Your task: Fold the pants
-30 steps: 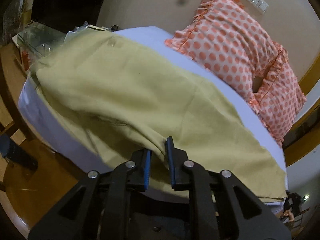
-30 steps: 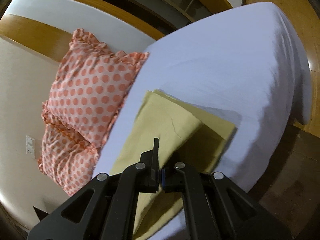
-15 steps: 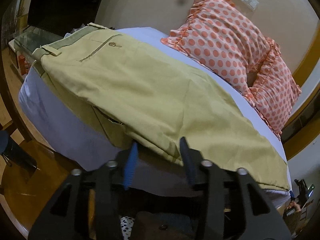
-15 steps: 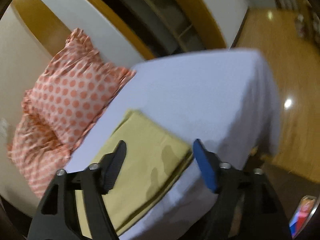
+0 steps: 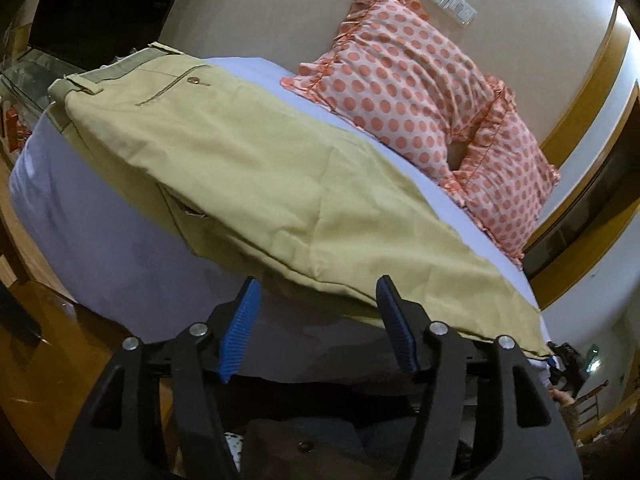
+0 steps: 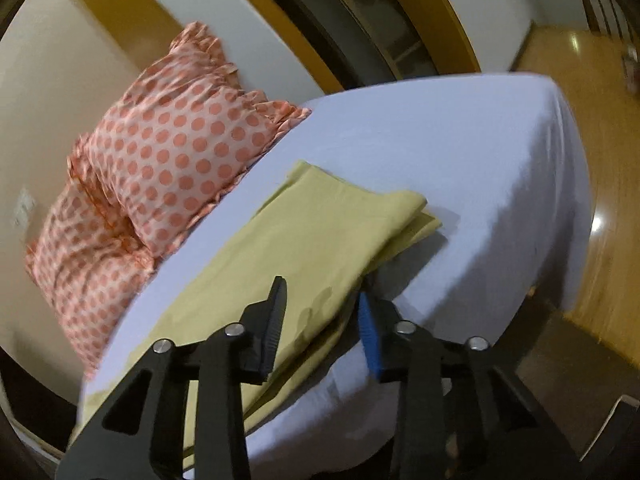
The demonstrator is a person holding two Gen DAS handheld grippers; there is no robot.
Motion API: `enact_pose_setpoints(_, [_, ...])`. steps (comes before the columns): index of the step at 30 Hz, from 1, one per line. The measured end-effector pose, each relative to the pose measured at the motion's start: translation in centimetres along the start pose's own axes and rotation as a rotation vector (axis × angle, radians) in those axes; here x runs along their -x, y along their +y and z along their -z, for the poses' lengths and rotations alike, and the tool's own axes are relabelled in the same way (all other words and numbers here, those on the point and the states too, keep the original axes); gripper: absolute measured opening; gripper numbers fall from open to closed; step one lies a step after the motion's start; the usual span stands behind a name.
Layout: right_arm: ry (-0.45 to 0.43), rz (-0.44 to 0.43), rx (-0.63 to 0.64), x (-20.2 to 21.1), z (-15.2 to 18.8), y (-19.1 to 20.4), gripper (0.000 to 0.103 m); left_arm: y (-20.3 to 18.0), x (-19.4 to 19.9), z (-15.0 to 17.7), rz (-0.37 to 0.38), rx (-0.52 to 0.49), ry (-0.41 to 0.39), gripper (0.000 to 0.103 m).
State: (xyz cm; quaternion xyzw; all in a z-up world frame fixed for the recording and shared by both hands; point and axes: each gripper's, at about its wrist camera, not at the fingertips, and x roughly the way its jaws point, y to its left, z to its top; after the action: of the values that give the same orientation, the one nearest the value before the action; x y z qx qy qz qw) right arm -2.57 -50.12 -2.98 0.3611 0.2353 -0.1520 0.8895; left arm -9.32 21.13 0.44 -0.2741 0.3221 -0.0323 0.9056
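The khaki pants (image 5: 248,168) lie folded lengthwise, one leg on the other, along the near side of the white bed (image 5: 92,248). The waistband with a button is at the far left in the left wrist view. The leg ends (image 6: 360,216) show in the right wrist view. My left gripper (image 5: 316,308) is open and empty, just off the pants' near edge at mid-length. My right gripper (image 6: 322,308) is open, its jaws on either side of the near edge of the legs, not holding them.
Two orange polka-dot pillows (image 5: 420,92) (image 6: 168,160) lean on the wall behind the pants. The white sheet (image 6: 460,148) stretches beyond the leg ends. Wooden floor (image 6: 608,168) surrounds the bed. A glass side table (image 5: 20,76) stands at the left.
Both grippers were shut on the pants' near edge a second ago. They have opened and let go, and the cloth now lies flat. Both have pulled back slightly.
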Motion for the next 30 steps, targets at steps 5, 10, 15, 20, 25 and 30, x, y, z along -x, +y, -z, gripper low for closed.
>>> enact_pose_setpoints(5, [-0.056, -0.079, 0.074, -0.9, -1.1, 3.7, 0.004, 0.8, 0.7, 0.0, 0.002, 0.026, -0.033, 0.074])
enact_pose_setpoints(10, [-0.009, -0.39, 0.257, 0.1, 0.8, 15.4, 0.004, 2.1, 1.7, 0.1, 0.004, 0.079, -0.076, 0.082])
enact_pose_setpoints(15, [0.327, -0.719, 0.594, -0.3, 12.3, 29.1, 0.004, 1.6, 1.3, 0.3, 0.009, 0.06, -0.068, 0.088])
enact_pose_setpoints(20, [0.59, -0.707, 0.831, -0.7, 21.3, 32.4, 0.064, 0.8, 0.3, 0.2, 0.041, 0.018, -0.059, 0.093])
enact_pose_setpoints(25, [0.452, -0.721, 0.787, 1.6, 19.4, 30.9, 0.088, -0.1, -1.8, -0.1, -0.004, -0.043, -0.02, 0.094])
enact_pose_setpoints(30, [0.427, -0.69, 0.72, 1.0, 17.8, 30.5, 0.092, -0.4, -3.2, -1.2, -0.035, -0.043, -0.022, 0.094])
